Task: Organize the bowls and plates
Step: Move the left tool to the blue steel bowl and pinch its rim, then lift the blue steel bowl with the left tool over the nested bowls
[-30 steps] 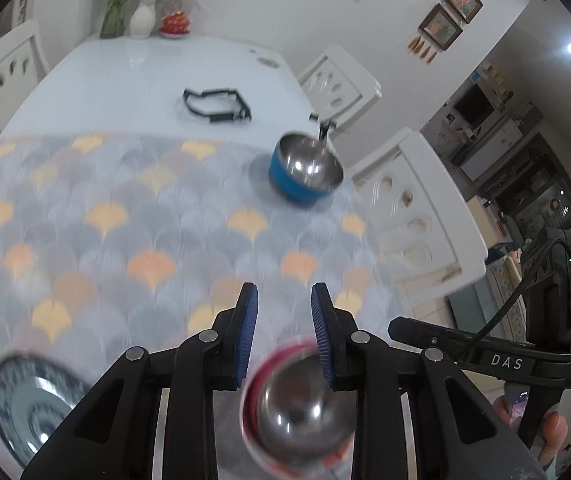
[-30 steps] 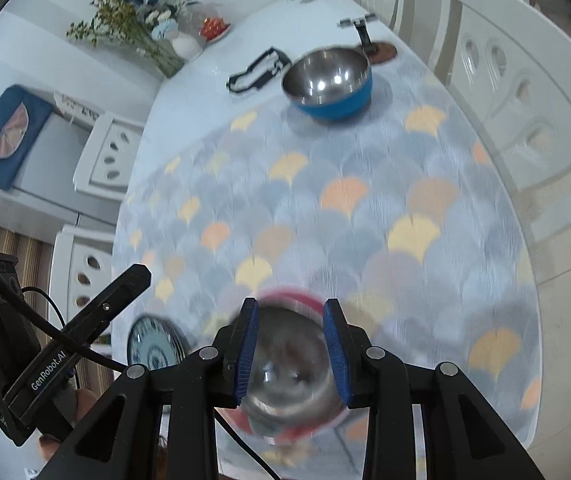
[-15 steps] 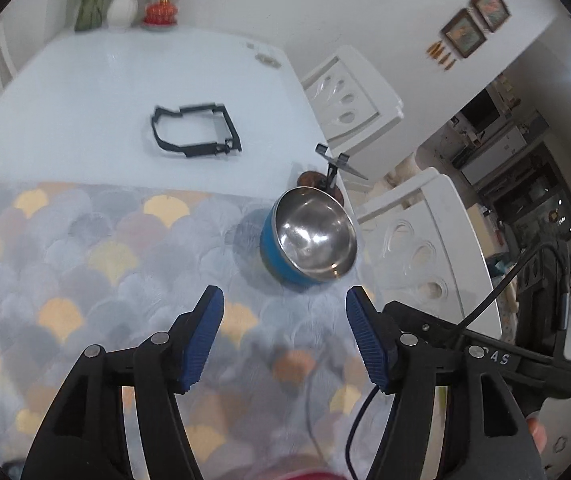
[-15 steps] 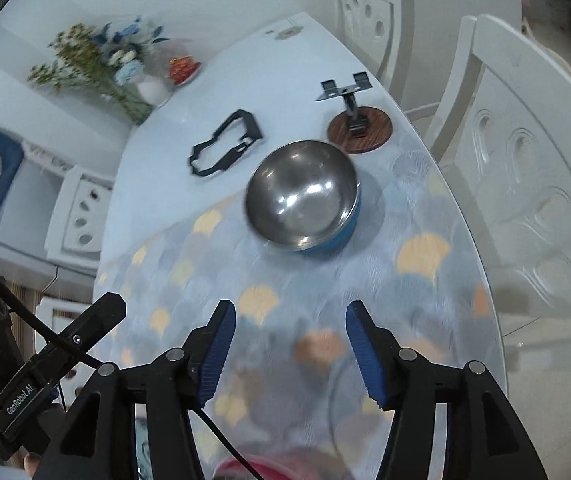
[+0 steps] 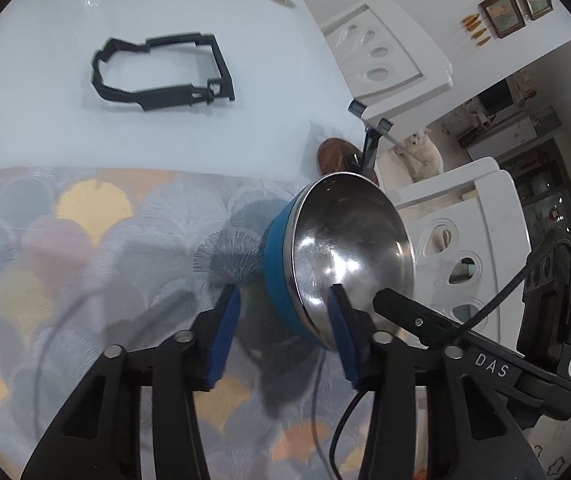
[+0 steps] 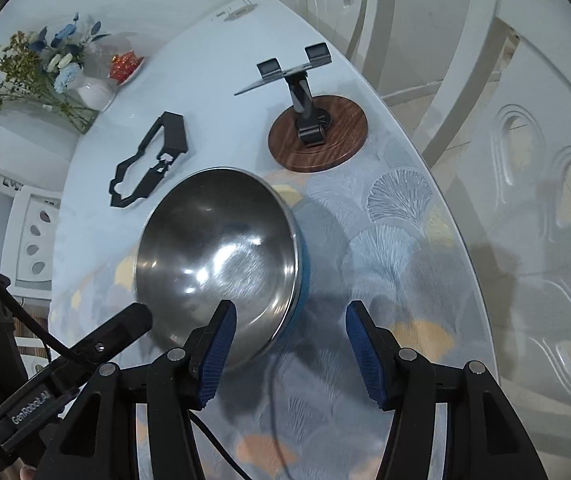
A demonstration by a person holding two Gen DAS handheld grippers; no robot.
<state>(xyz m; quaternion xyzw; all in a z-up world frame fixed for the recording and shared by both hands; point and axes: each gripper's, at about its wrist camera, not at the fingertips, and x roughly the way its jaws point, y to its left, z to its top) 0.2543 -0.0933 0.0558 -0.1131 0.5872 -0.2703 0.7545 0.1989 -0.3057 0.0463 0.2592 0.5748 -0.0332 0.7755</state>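
Observation:
A steel bowl with a blue outside stands on the patterned tablecloth near the table's right edge. It also shows in the right wrist view. My left gripper is open, its jaws straddling the bowl's near left rim, one inside, one outside. My right gripper is open, its jaws straddling the bowl's near right rim. Neither has closed on it. The red bowl and the blue-patterned plate are out of view.
A phone stand on a round wooden base stands just behind the bowl. A black strap lies on the bare white tabletop. A flower vase is at the far end. White chairs line the table's right side.
Both grippers opened and moved forward from the red bowl to the blue bowl. The red bowl and the plate dropped out of view. The jaws now bracket the blue bowl's rim.

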